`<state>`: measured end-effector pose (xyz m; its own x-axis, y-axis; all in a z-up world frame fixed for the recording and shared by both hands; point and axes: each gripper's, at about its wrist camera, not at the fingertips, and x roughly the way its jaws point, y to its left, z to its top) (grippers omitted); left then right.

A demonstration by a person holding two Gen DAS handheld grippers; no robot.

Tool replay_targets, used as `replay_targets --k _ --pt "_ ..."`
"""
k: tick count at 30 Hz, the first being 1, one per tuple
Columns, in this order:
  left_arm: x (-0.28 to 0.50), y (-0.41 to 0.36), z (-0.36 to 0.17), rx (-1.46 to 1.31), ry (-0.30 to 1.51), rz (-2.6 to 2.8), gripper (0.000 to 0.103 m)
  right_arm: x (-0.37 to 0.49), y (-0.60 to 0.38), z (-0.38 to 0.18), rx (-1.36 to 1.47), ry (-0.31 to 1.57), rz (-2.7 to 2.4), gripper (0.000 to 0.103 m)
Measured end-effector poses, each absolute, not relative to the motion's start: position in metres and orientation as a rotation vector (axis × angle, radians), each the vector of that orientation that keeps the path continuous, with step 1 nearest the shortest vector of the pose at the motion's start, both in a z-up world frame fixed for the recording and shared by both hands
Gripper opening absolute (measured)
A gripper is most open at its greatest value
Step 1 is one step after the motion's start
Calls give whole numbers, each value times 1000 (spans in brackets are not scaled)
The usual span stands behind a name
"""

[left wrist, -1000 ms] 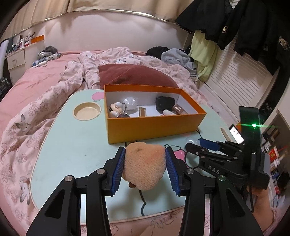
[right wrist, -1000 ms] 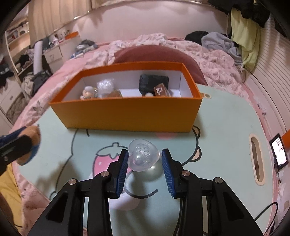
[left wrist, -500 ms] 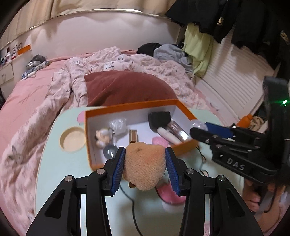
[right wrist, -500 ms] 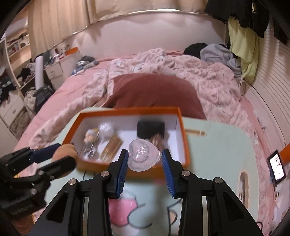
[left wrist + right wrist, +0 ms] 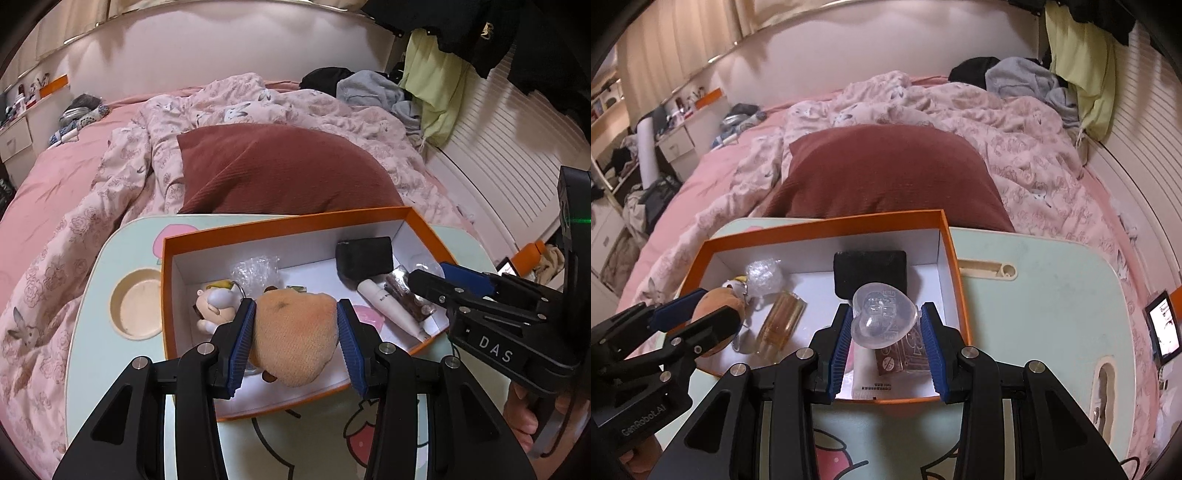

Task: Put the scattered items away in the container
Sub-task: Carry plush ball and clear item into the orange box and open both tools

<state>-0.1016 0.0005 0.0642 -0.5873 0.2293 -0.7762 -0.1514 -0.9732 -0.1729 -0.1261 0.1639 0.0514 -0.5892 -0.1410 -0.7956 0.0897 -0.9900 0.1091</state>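
Left side: a tan plush toy [image 5: 293,336] is clamped between the blue pads of the left hand-held gripper [image 5: 295,341]; it is carried above the left half of the orange box [image 5: 280,404], over a small figurine [image 5: 212,308] and a crumpled clear wrap [image 5: 255,271] already lying inside; the toy is not seen to touch the box floor.

Centre: an amber bottle [image 5: 781,321], a black pouch [image 5: 870,273], a white tube [image 5: 388,304] and a brown packet [image 5: 905,349] are seen on the white floor of the box; the box stands on the mint tabletop [image 5: 1045,295], with a maroon pillow [image 5: 886,173] on the bed behind it.

Right side: a clear heart-shaped case [image 5: 884,319] is gripped at its sides by the right hand-held gripper [image 5: 884,349]; it is held over the right half of the box, above the packet and in front of the pouch.

Step in hand, as judged: the delivery of two items at once, both brought over the container and neither let go yet.

Next move, as judged: each item is to be lowered a little towards a free patch of floor, then both sets of jaws spread so the loads drop clear; the toy is soft and may cling to the pads, so a wide release is called for; the hard case may bounce off the packet if dropped from height; the two grippers are near each other and should be withdrawn upward without crossing.
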Motion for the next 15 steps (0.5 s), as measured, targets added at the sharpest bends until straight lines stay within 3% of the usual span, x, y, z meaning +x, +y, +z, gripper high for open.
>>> replay_targets --k 3,8,11,15 --pt "-107 -3 58 -1357 -179 2581 50 -128 163 46 1378 -82 -2648 37" --pt "-101 -14 58 -1390 -262 2567 55 -113 165 51 1328 -83 -2686 55" --pt "-89 -17 66 -1352 -246 2600 68 -103 161 57 1292 -17 -2719 58" --pt "-71 -18 76 -1293 -218 2622 70 -91 152 62 1248 86 -2756 60"
